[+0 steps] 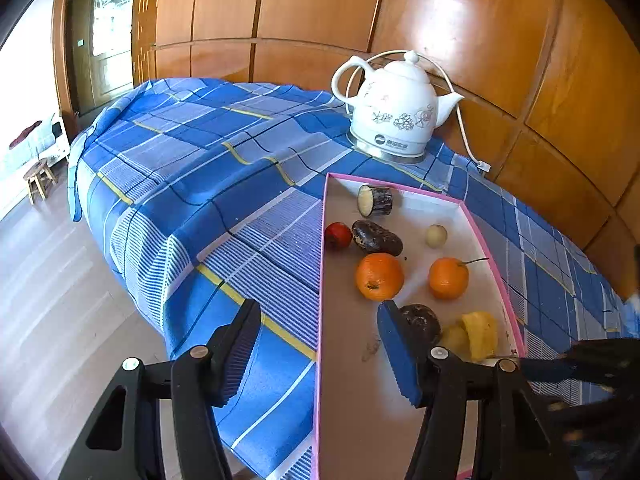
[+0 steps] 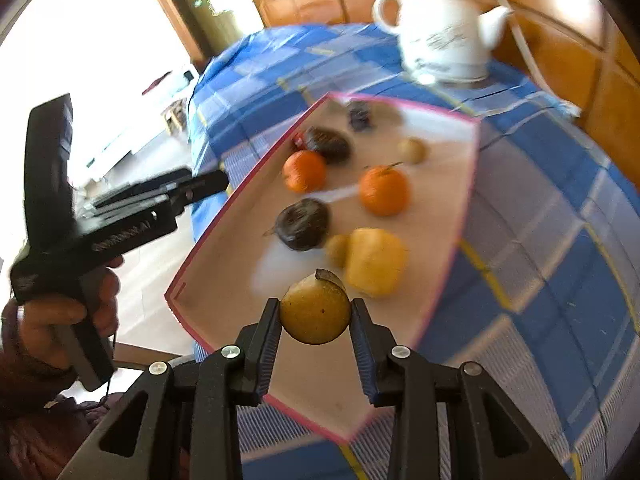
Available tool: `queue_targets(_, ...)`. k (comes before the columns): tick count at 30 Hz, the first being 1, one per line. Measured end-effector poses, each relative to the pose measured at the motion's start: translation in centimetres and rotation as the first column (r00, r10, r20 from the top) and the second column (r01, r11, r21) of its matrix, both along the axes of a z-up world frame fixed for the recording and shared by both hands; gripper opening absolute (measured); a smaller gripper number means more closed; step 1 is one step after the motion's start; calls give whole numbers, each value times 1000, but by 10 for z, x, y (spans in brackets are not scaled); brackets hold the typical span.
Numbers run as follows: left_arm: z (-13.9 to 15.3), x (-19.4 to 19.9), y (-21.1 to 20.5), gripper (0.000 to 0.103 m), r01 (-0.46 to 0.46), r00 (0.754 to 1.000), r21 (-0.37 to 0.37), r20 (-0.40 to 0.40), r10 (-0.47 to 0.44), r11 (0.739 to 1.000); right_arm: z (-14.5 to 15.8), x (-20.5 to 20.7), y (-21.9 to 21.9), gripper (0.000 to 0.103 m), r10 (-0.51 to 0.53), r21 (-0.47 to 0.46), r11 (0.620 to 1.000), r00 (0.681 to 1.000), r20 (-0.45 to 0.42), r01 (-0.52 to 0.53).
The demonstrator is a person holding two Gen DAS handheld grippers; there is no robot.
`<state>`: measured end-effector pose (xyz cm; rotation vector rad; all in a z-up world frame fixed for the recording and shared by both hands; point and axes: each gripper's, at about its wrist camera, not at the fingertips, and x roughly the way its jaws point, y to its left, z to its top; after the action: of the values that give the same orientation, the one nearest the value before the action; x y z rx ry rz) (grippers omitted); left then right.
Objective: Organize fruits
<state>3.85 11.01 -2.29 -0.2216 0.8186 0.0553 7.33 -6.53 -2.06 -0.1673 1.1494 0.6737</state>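
A pink-rimmed tray [image 1: 322,264] [image 2: 224,216] lies on the blue checked tablecloth. It holds two oranges [image 1: 379,276] [image 1: 448,278], dark purple pieces [image 1: 377,237], a cut eggplant piece [image 1: 375,200], a small red fruit [image 1: 337,235], a small pale fruit [image 1: 436,236] and yellow pieces [image 1: 480,334]. My left gripper [image 1: 320,354] is open and empty over the tray's left rim. My right gripper [image 2: 315,334] is shut on a round yellow-brown fruit slice [image 2: 315,310], held above the tray's near end. The left gripper also shows in the right wrist view [image 2: 204,186].
A white ceramic electric kettle [image 1: 394,114] [image 2: 444,36] stands on the cloth behind the tray, its cord running to the wooden wall panels. The table edge drops to the floor on the left. A small wooden stool [image 1: 38,178] stands far left.
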Motion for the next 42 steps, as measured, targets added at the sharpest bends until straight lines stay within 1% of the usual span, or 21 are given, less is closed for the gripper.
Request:
queue_targets(2, -2, 1, -1, 61, 3, 1000, -1, -4, -3, 1000, -11, 6, 13, 35, 2, -19, 1000, 1000, -8, -3)
queue_targets(4, -3, 1, -1, 61, 7, 1000, -5, -8, -7, 1000, -21, 16, 20, 35, -20, -28, 999, 1000, -8, 20)
queue_targets(8, -3, 0, -2, 61, 10, 1000, -1, -8, -10, 1000, -31, 29, 27, 36, -55, -1, 998, 998, -18, 55)
queue_targets(12, -3, 0, -3, 61, 10, 1000, -2, -7, -10, 1000, -30, 27, 28, 38, -61, 10, 998, 998, -7, 61)
queue_targets(17, 0, -1, -4, 64, 7, 1000, 0, 2, -7, 1000, -18, 16, 18, 38, -67, 33, 997, 998, 13, 67)
queue_targets(22, 3, -3, -6, 64, 13, 1000, 3, 9, -13, 1000, -20, 8, 15, 38, -60, 20, 998, 998, 4, 60)
queue_targets(24, 3, -4, -8, 64, 16, 1000, 7, 12, -16, 1000, -25, 6, 20, 33, -52, -5, 999, 999, 6, 52)
queue_targets(26, 3, -4, -10, 64, 20, 1000, 8, 11, -20, 1000, -29, 8, 24, 27, -71, -45, 996, 997, 33, 73)
queue_targets(30, 1, -5, -13, 64, 29, 1000, 14, 7, -29, 999, -33, 19, 25, 25, -118, -29, 993, 993, 32, 119)
queue_targets(39, 1, -10, -21, 66, 45, 999, 40, 14, -46, 998, -33, 16, 18, 25, -128, -2, 992, 992, 9, 128)
queue_targets(42, 2, -12, -23, 66, 49, 999, 50, 17, -50, 998, -29, 13, 16, 25, -133, 4, 991, 991, 21, 133)
